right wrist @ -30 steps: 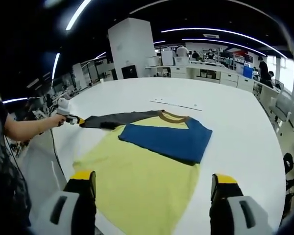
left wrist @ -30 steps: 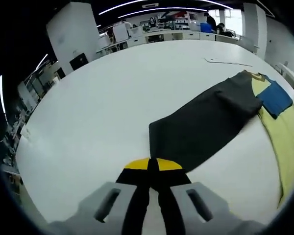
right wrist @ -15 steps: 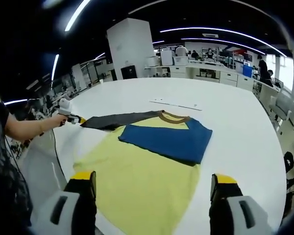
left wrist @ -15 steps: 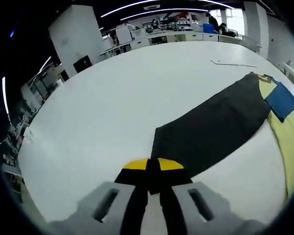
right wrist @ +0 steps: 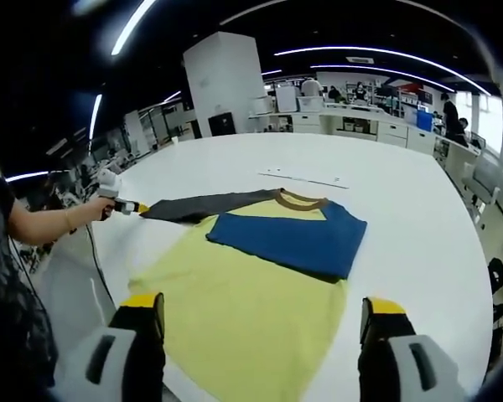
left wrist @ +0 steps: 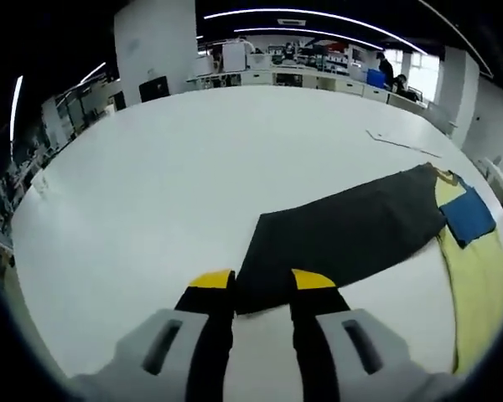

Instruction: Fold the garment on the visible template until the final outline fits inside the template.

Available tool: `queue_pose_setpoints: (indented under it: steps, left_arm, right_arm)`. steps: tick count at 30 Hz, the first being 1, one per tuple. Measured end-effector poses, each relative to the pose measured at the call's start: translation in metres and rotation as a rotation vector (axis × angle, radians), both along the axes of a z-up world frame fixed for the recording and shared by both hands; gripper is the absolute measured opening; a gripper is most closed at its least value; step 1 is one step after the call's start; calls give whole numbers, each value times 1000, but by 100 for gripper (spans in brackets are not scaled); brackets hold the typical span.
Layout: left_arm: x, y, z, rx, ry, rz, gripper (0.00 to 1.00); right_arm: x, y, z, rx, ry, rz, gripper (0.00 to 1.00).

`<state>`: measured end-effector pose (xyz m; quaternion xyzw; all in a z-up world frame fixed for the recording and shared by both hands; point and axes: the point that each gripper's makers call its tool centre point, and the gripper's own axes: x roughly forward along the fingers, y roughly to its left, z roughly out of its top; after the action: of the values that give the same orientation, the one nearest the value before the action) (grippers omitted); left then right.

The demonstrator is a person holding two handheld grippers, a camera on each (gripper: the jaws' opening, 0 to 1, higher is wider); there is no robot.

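Observation:
The garment is a yellow shirt (right wrist: 243, 301) with a brown collar (right wrist: 298, 198), lying flat on the white table (right wrist: 402, 209). Its blue sleeve (right wrist: 289, 237) is folded across the chest. Its dark grey sleeve (left wrist: 344, 230) stretches straight out to the side. My left gripper (left wrist: 261, 285) is open, and the grey sleeve's cuff lies between its yellow-tipped jaws. In the right gripper view a person's hand holds that left gripper (right wrist: 121, 203) at the cuff. My right gripper (right wrist: 261, 314) stands wide open over the shirt's hem, holding nothing.
A thin flat white strip (right wrist: 306, 178) lies on the table beyond the collar, also visible as a strip (left wrist: 402, 142) in the left gripper view. The table's edge (right wrist: 109, 276) runs close on the left. Desks and shelves stand far behind.
My left gripper's jaws, shut on the grey cuff before, have parted, and the sleeve now lies stretched out flat. The right gripper has stayed where it was.

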<state>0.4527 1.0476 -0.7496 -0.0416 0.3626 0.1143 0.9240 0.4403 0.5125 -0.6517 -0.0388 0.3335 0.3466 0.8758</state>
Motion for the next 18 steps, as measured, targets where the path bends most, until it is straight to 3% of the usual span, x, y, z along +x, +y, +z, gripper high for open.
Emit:
queue_pose_setpoints:
  steps: [12, 18]
  left_arm:
    - [-10, 3, -10, -12, 44, 38, 21]
    - [-14, 6, -15, -17, 61, 73, 13]
  right_arm:
    - [1, 0, 4, -20, -28, 27, 100]
    - [2, -6, 3, -27, -28, 19, 100]
